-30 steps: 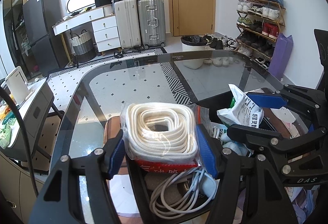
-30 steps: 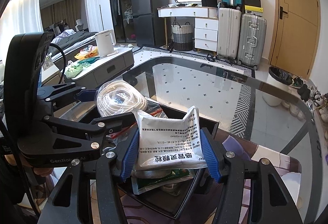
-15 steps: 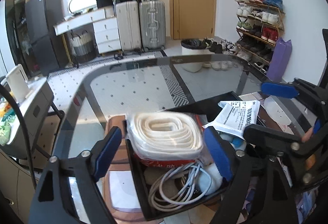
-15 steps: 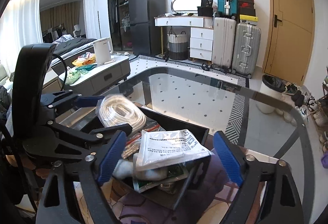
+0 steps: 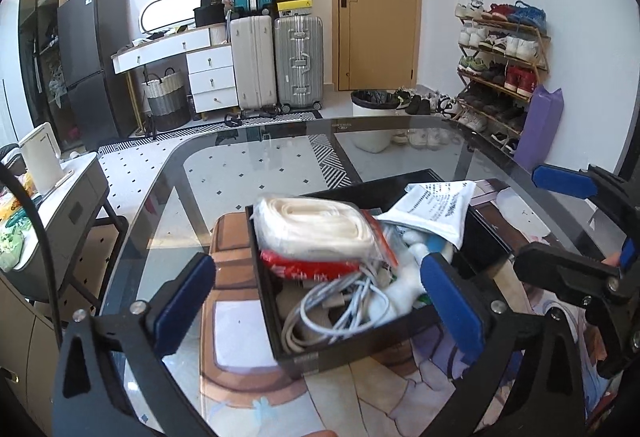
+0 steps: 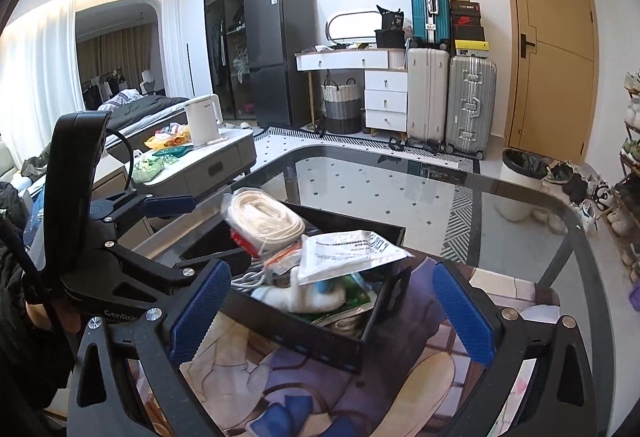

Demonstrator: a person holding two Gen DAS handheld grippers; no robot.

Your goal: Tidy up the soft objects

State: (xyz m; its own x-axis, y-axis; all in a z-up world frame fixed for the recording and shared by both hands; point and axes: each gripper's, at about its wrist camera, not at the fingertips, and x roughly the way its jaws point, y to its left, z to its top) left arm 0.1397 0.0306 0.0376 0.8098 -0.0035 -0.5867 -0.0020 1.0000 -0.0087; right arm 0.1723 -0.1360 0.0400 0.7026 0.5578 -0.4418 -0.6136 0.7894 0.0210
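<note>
Both tongs released, withdrawn; rope bundle (image 5: pixel 316 227) long axis crosswise in tray (image 5: pixel 304 357).

The left gripper (image 5: pixel 318 301) is made of black plastic bars joined with shiny silver screws. Its fingers (image 5: pixel 182 303) wear blue ridged pads. The right gripper (image 6: pixel 330 315) looks the same, with blue bumpy pads on its fingers (image 6: pixel 462 317). In the right wrist view, the other tool has a tall black handle, a black cable and white letters starting "GenRob".
</note>
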